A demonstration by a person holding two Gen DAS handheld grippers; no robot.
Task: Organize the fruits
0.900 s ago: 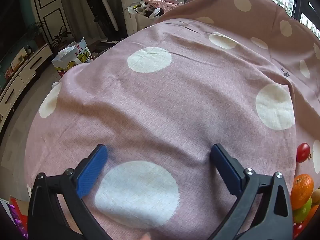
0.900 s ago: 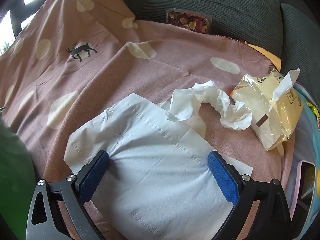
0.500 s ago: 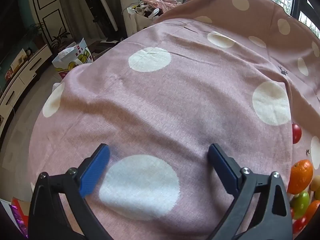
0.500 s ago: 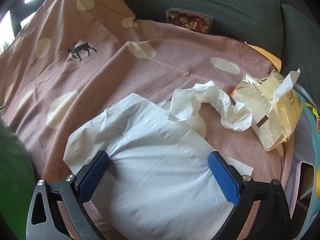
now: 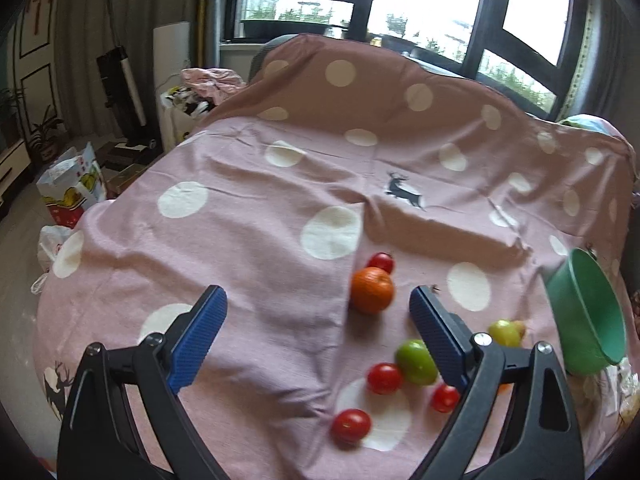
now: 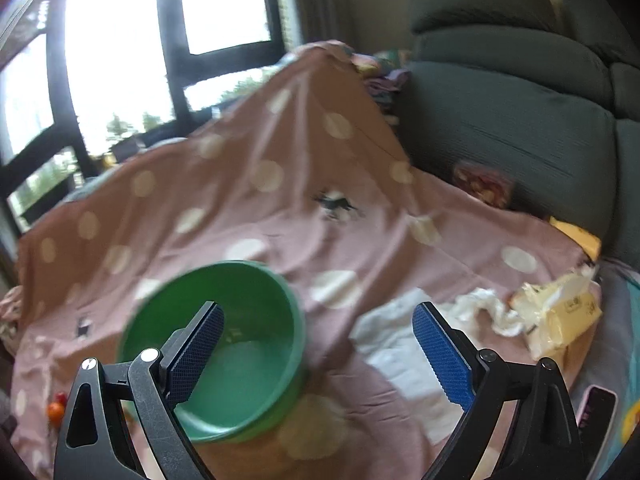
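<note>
The left hand-held gripper [image 5: 318, 320] is hanging wide open over the pink cloth [image 5: 248, 232], grasping nothing. Just ahead, an orange [image 5: 372, 290] is touching a tomato [image 5: 381, 262]. Right of it, a green fruit [image 5: 416, 361] is sitting half hidden behind the blue pad, red tomatoes [image 5: 385, 378] scattered around. The green bowl [image 5: 584, 316] is tilting at the edge. The right hand-held gripper [image 6: 318, 344] is released too, its left pad overlapping the blurred bowl [image 6: 224, 352]; white tissues [image 6: 404, 356] are lying smeared beyond.

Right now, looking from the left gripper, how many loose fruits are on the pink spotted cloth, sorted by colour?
Small red round fruits: 4, for example the nearest one
Orange round fruit: 1
Green round fruit: 1
Yellow-green round fruit: 1
Total: 7 clearly visible; an orange patch behind the gripper finger is too hidden to count.
</note>
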